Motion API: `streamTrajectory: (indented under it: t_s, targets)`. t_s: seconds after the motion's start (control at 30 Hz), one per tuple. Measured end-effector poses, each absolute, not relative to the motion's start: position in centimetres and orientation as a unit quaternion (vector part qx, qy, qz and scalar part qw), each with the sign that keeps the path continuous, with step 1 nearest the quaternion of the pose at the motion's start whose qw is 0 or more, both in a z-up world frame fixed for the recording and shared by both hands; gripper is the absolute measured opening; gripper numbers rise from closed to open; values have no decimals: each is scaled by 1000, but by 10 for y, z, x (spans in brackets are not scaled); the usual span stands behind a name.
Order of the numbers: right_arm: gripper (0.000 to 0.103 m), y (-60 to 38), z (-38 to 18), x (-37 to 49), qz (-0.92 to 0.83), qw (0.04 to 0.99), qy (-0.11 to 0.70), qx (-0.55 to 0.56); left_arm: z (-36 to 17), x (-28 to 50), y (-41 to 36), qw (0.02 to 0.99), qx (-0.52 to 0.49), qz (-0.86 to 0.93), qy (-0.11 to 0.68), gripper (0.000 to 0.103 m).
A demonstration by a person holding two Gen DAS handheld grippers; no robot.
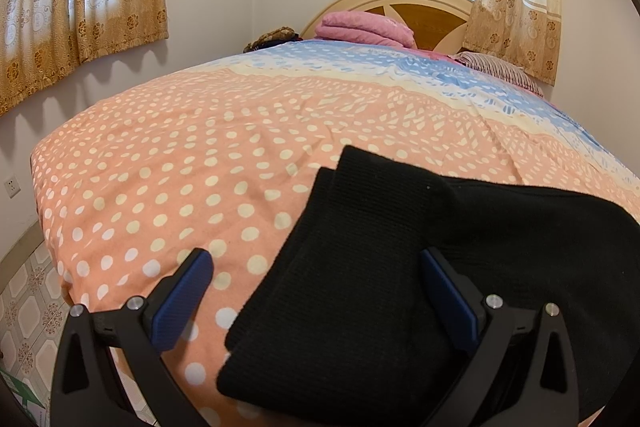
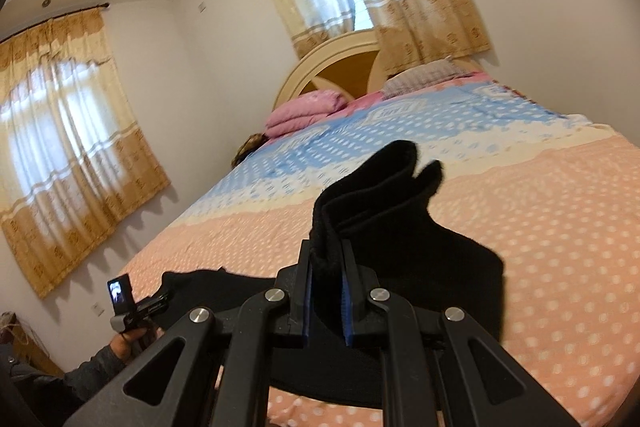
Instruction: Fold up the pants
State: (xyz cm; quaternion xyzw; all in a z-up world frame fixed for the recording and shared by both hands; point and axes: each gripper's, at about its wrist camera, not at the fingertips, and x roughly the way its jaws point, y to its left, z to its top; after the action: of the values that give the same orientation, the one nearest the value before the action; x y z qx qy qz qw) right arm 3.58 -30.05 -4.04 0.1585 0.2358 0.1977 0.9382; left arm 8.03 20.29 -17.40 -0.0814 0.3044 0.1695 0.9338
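Room: the polka-dotted peach and blue bedspread [image 1: 168, 155] lay bare left of and beyond my black ribbed knit pants [image 1: 360, 267].
Pants: near the foot edge, long axis toward the headboard.
Left claw [image 1: 316, 299]: wide apart, holding nothing.
Right claw [image 2: 327, 291]: pinched a raised pants fold.

The right gripper [image 2: 327, 269] squeezes a bunched part of the black pants [image 2: 384, 203] between its blue pads [image 2: 346, 303] and holds it up above the bed [image 2: 540, 227]. More of the pants lies near the bed's near edge. A pink blanket [image 2: 306, 111] and a pillow [image 2: 420, 77] sit by the headboard [image 2: 320, 67]. The left hand [image 2: 132, 341] seems to hold the other tool, low on the left.
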Motion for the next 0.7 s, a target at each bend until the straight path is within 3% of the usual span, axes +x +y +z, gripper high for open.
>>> streamTrajectory:
  t_s: [0.7]
  targets:
    - [11, -200, -102, 68, 244, 916, 305, 87, -174, 78, 202, 934, -82, 168, 303, 103]
